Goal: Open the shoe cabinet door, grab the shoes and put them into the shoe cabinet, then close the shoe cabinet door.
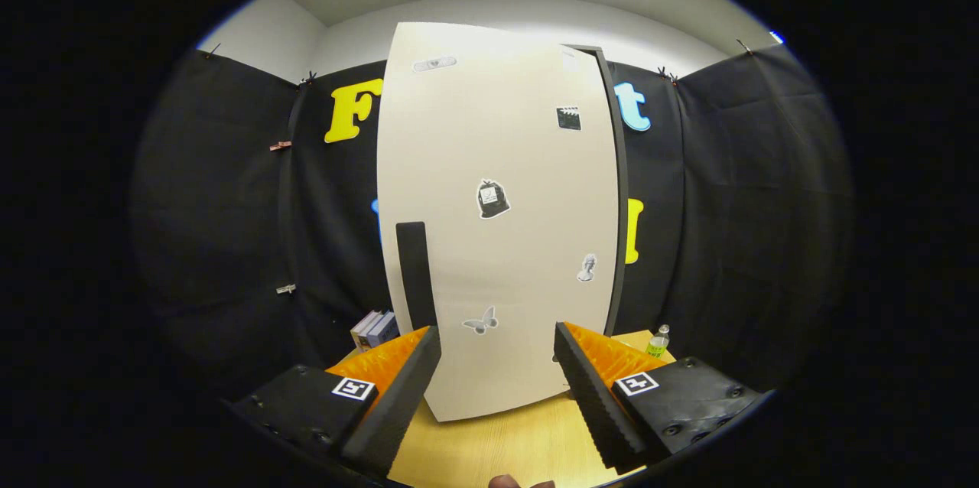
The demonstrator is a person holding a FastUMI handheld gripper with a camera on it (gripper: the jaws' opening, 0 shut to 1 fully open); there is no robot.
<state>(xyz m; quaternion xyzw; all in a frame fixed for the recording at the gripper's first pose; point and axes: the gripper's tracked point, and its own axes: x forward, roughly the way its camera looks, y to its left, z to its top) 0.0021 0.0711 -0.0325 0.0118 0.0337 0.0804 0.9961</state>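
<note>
Wide apart, the fingers of the gripper (497, 377) grasp nothing, poised before the closed shoe cabinet door (497, 228) on a wooden table (505, 450); a dark handle strip (417, 274) sits just beyond the left finger, books (375, 329) and a bottle (658, 342) flanking.

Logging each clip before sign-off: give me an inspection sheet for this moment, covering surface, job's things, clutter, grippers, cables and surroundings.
Surface: light wooden tabletop, bare between the jaws.
Job's things: tall cream shoe cabinet door with small stickers, apparently shut; vertical black bar handle near its left edge; no shoes seen.
Clutter: stack of books left of the cabinet; small clear bottle with green label to its right.
Grippers: gripper open, jaws apart just short of the door, holding nothing.
Cables: nothing seen.
Surroundings: black cloth wall behind; white wall above.
</note>
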